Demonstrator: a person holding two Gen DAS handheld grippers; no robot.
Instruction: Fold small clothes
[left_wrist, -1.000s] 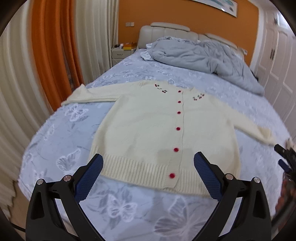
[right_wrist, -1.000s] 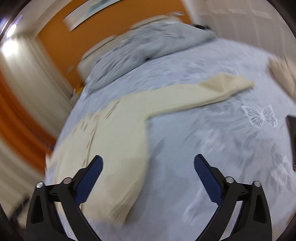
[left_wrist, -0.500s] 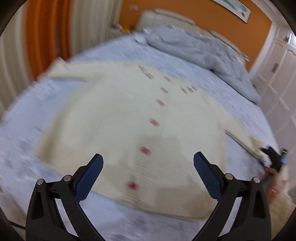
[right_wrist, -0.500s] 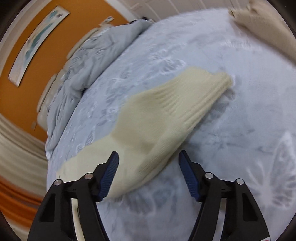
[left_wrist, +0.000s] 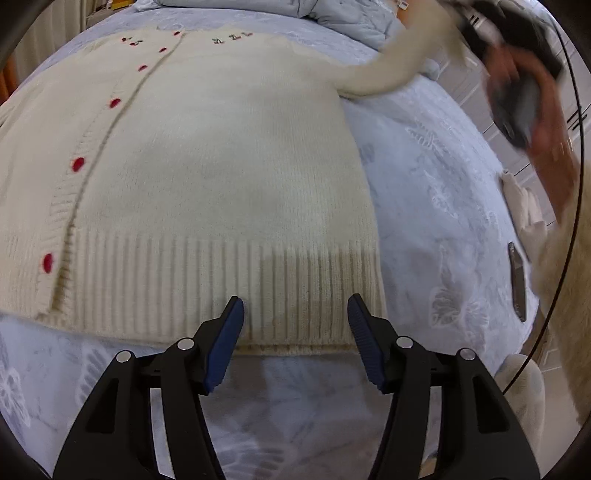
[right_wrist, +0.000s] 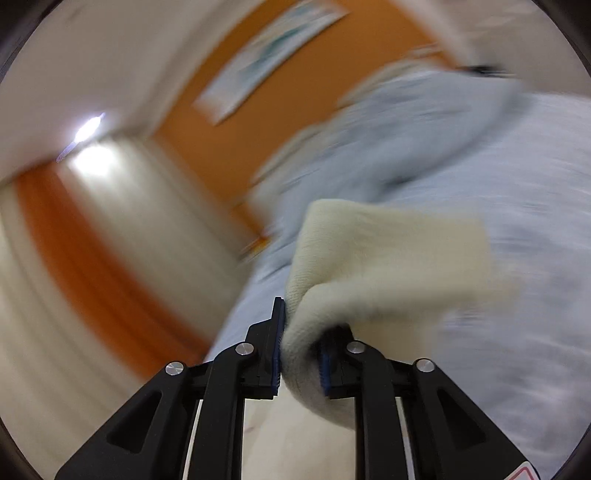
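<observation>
A cream knit cardigan (left_wrist: 221, 155) with red buttons lies flat, front up, on the bed. My left gripper (left_wrist: 295, 314) is open, its blue pads either side of the ribbed hem near the right bottom corner, just above it. My right gripper (right_wrist: 301, 350) is shut on the cuff of the cardigan's right sleeve (right_wrist: 369, 266) and holds it lifted off the bed. In the left wrist view that sleeve (left_wrist: 399, 62) rises up and to the right toward the blurred right gripper (left_wrist: 517, 74) and hand.
The bed has a pale blue butterfly-print cover (left_wrist: 443, 206). A grey duvet (left_wrist: 354, 18) is heaped at the head. A dark flat object (left_wrist: 517, 280) lies near the right edge, beside other cream fabric (left_wrist: 524, 206). Orange wall and curtains (right_wrist: 92, 251) stand behind.
My right gripper closed on the sleeve cuff and lifted it off the bed. My left gripper moved down to the hem's right corner and narrowed its opening.
</observation>
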